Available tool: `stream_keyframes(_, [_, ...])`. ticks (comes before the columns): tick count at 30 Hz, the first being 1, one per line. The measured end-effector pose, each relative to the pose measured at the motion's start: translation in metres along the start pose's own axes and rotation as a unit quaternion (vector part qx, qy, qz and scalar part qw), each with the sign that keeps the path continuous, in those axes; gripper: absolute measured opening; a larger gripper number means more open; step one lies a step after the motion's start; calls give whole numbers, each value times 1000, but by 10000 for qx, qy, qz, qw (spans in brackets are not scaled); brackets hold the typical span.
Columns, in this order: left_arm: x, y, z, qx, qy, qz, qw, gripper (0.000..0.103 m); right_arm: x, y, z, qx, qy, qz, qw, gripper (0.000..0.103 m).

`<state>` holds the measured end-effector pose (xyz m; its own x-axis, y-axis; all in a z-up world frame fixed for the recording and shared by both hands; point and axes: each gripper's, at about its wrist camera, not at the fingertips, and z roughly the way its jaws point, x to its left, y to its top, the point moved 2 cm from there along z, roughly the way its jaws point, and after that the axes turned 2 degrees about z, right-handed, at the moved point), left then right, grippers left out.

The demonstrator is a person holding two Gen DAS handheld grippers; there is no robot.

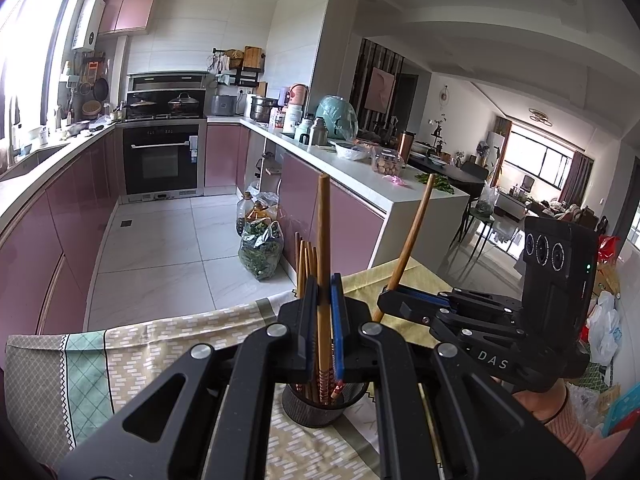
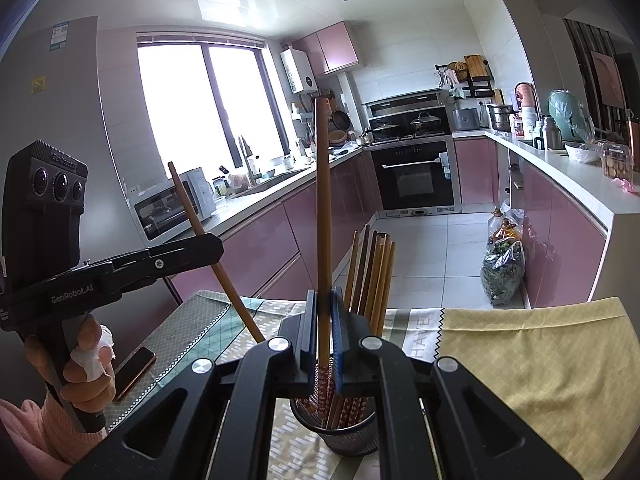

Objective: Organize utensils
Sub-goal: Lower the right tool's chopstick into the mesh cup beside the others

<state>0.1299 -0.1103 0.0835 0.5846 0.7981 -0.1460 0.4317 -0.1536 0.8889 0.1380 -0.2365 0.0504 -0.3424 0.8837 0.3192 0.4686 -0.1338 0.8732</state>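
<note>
Both grippers clenched, one chopstick each. Left gripper [image 1: 325, 312] pinches its chopstick [image 1: 323, 240] near the decorated lower end, shaft close to upright. Right gripper [image 2: 323, 324] pinches its chopstick [image 2: 322, 216] the same way. From each wrist camera the other gripper's stick shows tilted.

Mesh cup [image 2: 352, 436] stands on the tablecloth [image 2: 532, 360], just below and between the two grippers. It already holds a bundle of chopsticks [image 2: 372, 276], patterned ends down. A phone [image 2: 134, 372] lies on the cloth near the left hand [image 2: 80, 376].

Judgement: step in hand is dropping the held sticks into the cup; several are in, so the task looks well along.

To do it well:
- Centre the lower tip over the cup opening before lowering.
- Keep the shaft near vertical so it slides beside the bundle rather than jamming against it.
- One gripper at a time; the two sticks sit close and could cross.
- Release only once the tip is inside the rim.
- Risk: a sideways nudge could tip the light cup.
</note>
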Motion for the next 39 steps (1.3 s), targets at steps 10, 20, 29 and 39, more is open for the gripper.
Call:
stream_keyframes(10, [3,-2,3,49,23,7,10000,7,0,-1,1,24,-2,9,10000,6])
stream_keyframes(20, [7,-3,4,117,40,10,9999,7,-2,-5,4,56,-5,26,10000,6])
stream_keyframes(29, [10,-4,9,205,62,11,9998,7,-5,-9,6,93,-23,59,9999,6])
stream_keyframes(39, [12,-6,19,331,82,18,9994,7,-8,-10,10,171,-36,89,9998,6])
